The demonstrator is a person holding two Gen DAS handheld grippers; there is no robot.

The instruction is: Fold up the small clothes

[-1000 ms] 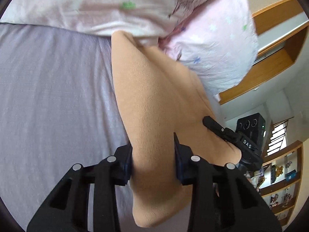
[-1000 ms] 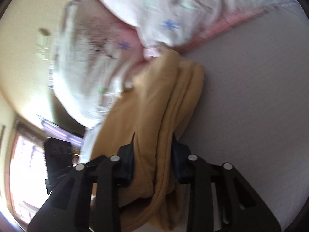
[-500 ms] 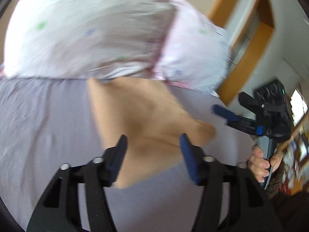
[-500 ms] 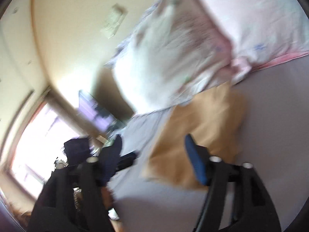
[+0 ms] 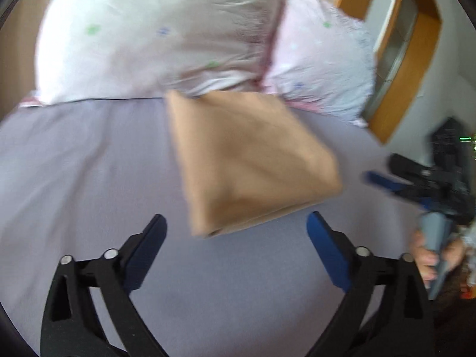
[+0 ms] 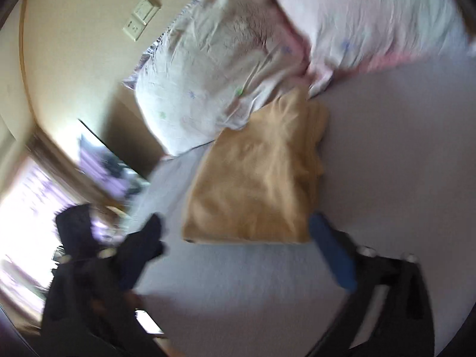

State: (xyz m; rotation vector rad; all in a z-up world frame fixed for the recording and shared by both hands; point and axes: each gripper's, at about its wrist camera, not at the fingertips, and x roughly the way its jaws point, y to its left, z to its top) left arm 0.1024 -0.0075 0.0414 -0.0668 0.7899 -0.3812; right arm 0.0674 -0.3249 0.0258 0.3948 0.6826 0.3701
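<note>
On bed's grey sheet [image 5: 74,163], folded tan garment [image 5: 250,163] lies flat, far edge touching two pale pillows [image 5: 154,38]. Left hand-held gripper [image 5: 236,238] hangs just near of it, jaws spread wide, grasping nothing. Right hand-held gripper [image 6: 238,247], seen w/ motion blur, likewise released; its blue pad sits beside garment's near-right corner.

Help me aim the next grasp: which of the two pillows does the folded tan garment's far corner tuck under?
The whiter pillow, on the left in the left wrist view. The tan garment slips under its lower edge; the pinker pillow sits right of that corner.
</note>
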